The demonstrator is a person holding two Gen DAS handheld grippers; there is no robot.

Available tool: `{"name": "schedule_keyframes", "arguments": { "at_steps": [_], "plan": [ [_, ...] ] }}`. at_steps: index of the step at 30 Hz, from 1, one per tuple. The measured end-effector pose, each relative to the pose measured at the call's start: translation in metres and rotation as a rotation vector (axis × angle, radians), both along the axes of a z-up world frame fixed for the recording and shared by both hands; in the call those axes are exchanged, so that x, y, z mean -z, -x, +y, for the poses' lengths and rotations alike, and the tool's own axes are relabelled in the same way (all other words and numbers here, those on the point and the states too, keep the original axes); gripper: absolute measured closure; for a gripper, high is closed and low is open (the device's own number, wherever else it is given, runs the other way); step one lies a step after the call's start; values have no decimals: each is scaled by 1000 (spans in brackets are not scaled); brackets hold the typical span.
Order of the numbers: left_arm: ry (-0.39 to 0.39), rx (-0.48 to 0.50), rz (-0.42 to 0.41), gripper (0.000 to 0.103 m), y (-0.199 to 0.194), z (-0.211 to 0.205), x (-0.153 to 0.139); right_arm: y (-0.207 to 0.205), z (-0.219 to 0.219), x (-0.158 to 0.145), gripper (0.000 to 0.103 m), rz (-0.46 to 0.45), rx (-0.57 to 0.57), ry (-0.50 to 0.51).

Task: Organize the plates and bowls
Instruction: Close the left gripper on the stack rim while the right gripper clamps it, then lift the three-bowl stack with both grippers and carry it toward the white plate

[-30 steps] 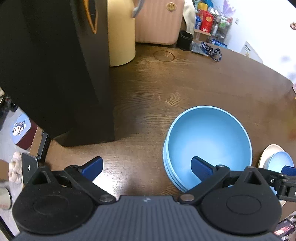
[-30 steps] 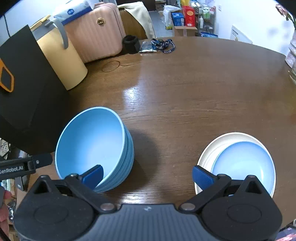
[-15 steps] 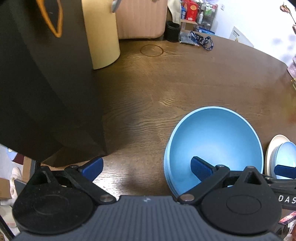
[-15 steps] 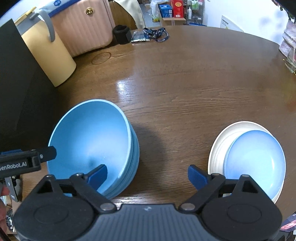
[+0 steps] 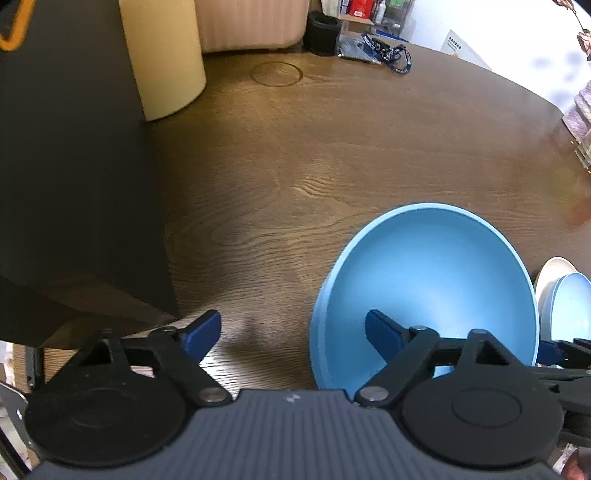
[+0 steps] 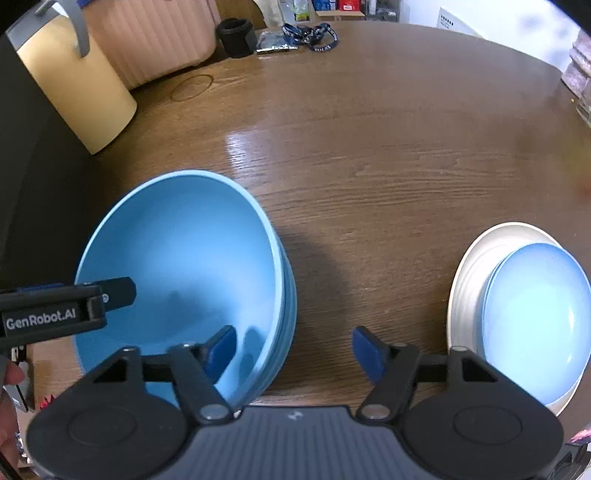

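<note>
A stack of blue bowls (image 5: 436, 273) (image 6: 184, 254) stands on the brown wooden table (image 5: 332, 155). My left gripper (image 5: 291, 332) straddles the stack's left wall, one finger inside and one outside; its jaws are closing, and the pads do not press on the wall. My right gripper (image 6: 293, 347) straddles the right wall the same way, jaws closing, pads clear of it. To the right lies a pale blue plate (image 6: 535, 317) on a white plate (image 6: 469, 280). The left gripper's body (image 6: 62, 310) shows at the left edge of the right wrist view.
A large black box (image 5: 74, 184) stands close to the left of the bowls. Behind it are a cream cylindrical bin (image 5: 162, 55) and a pink suitcase (image 6: 155, 37). A black cup (image 6: 236, 37) and a lanyard (image 6: 310, 33) lie at the table's far edge.
Both grippers have come down onto the bowl stack, and their jaws have narrowed around its left and right walls. The bowls and plates have stayed in place.
</note>
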State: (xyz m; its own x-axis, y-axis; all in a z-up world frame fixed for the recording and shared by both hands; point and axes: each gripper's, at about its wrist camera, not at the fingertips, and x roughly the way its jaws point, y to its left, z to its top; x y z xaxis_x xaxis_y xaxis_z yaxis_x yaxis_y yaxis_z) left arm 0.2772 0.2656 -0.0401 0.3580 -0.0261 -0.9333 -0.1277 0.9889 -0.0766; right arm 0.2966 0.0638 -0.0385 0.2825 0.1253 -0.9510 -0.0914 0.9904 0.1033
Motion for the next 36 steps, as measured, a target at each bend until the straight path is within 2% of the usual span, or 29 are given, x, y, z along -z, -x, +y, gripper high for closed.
{"name": "schedule_keyframes", "arguments": {
  "at_steps": [3, 9, 11, 13, 19, 20, 22, 36],
  "plan": [
    [19, 6, 18, 22, -3, 0, 6, -2, 1, 4, 47, 14, 11, -3],
    [54, 18, 40, 33, -7, -1, 14, -5, 0, 10, 49, 29, 24, -28],
    [74, 14, 53, 38, -8, 0, 18, -6, -1, 11, 53, 28, 24, -43],
    [93, 3, 68, 39, -9, 2, 22, -7, -2, 11, 58, 29, 23, -63],
    [167, -8, 88, 57, -11, 9, 29, -8, -4, 13, 74, 30, 20, -117],
    [181, -5, 87, 63, -11, 9, 29, -9, -4, 13, 75, 32, 19, -126],
    [201, 4, 83, 68, -11, 8, 28, -9, -3, 13, 75, 33, 21, -130],
    [176, 24, 77, 67, -12, -3, 27, -2, -10, 10, 76, 21, 12, -140]
  ]
}}
